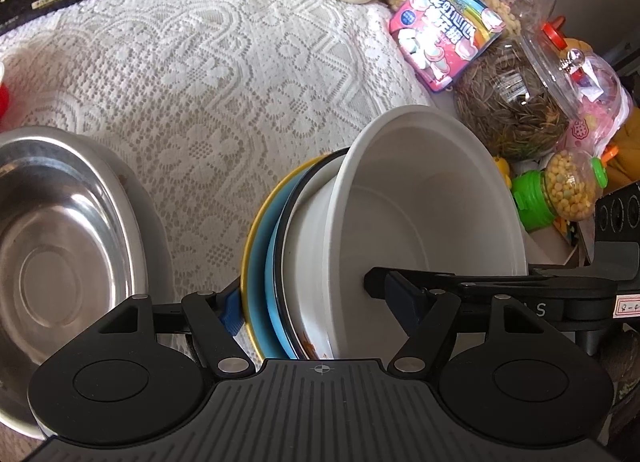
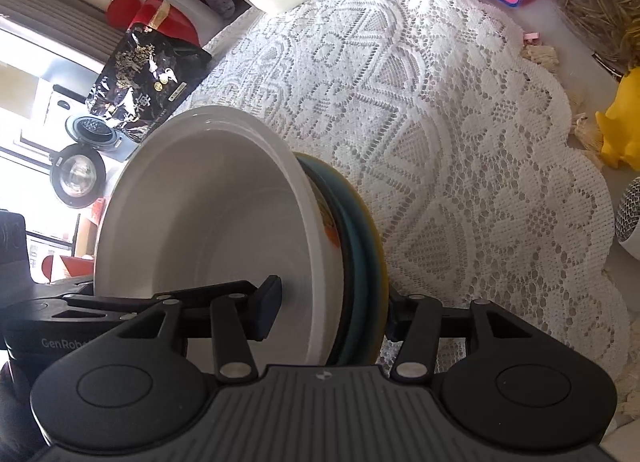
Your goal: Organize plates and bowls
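Your left gripper (image 1: 316,302) & right gripper (image 2: 332,310) both clamp one tilted stack from opposite sides: deep white bowl (image 1: 432,197), nested in a dark-rimmed white dish (image 1: 304,262), light-blue plate (image 1: 260,282), yellow plate (image 1: 250,229). Each has one jaw inside the bowl, the other behind the yellow plate. Shiny steel basin (image 1: 64,246) sits left on the white lace cloth (image 1: 224,73). Snack jars (image 1: 516,101) at far right.
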`<state>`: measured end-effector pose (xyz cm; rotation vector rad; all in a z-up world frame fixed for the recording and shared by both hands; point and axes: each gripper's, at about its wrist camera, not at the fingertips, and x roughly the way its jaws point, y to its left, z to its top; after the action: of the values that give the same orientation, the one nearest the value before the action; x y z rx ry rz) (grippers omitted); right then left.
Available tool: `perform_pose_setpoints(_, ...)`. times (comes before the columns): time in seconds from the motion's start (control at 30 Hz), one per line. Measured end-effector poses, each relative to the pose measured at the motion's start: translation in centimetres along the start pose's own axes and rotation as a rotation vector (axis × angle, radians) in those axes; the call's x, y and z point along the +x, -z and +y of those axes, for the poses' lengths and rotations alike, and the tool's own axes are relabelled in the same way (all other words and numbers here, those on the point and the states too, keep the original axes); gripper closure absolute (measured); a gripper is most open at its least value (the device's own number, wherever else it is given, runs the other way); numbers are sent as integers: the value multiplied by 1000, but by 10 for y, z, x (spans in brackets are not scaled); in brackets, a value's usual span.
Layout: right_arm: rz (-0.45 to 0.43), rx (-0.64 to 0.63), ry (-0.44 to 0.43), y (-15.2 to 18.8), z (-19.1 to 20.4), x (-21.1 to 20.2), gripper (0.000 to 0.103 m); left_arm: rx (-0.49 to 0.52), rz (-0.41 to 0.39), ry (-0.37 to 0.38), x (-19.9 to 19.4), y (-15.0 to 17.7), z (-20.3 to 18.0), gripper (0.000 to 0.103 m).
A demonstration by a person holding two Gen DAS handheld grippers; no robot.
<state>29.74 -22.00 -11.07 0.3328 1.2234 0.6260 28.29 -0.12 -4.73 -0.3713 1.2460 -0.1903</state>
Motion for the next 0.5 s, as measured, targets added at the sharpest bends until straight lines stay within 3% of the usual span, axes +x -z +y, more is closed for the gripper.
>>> perform_pose_setpoints(0.5,14,28,36,-4,4,5,52,-26,9,35,-1,2,6,28)
